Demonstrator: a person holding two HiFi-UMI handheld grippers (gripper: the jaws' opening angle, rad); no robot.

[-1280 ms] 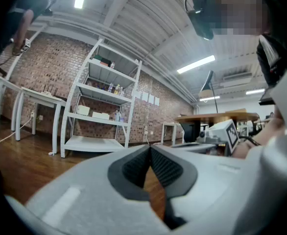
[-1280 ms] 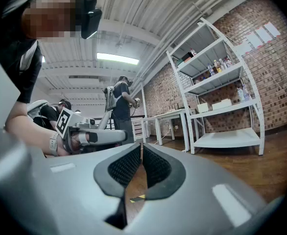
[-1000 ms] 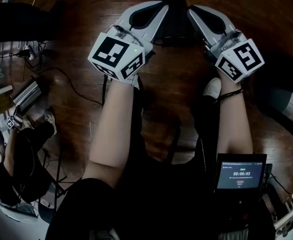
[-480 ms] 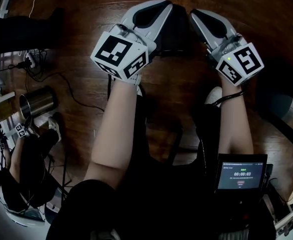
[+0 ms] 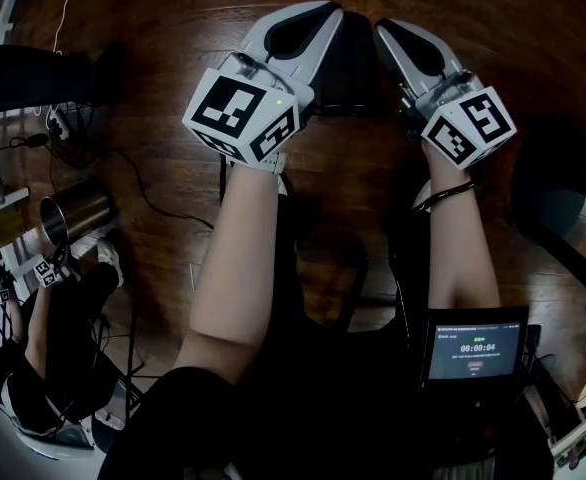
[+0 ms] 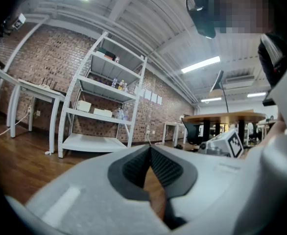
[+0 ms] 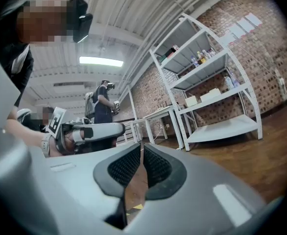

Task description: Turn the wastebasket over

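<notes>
Lately my right claw (image 5: 382, 26) has rolled slightly beside the dark basket (image 5: 349, 68); it and my left claw (image 5: 325, 12) sit closed and empty, so no turning yet.

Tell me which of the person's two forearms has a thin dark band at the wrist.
The right forearm: a thin dark band circles its wrist. The left forearm shows no such band in the head view.

White shelving rack (image 6: 102, 106), brick wall (image 6: 48, 58), wooden floor (image 5: 173, 58), timer screen (image 5: 476, 348)
</notes>
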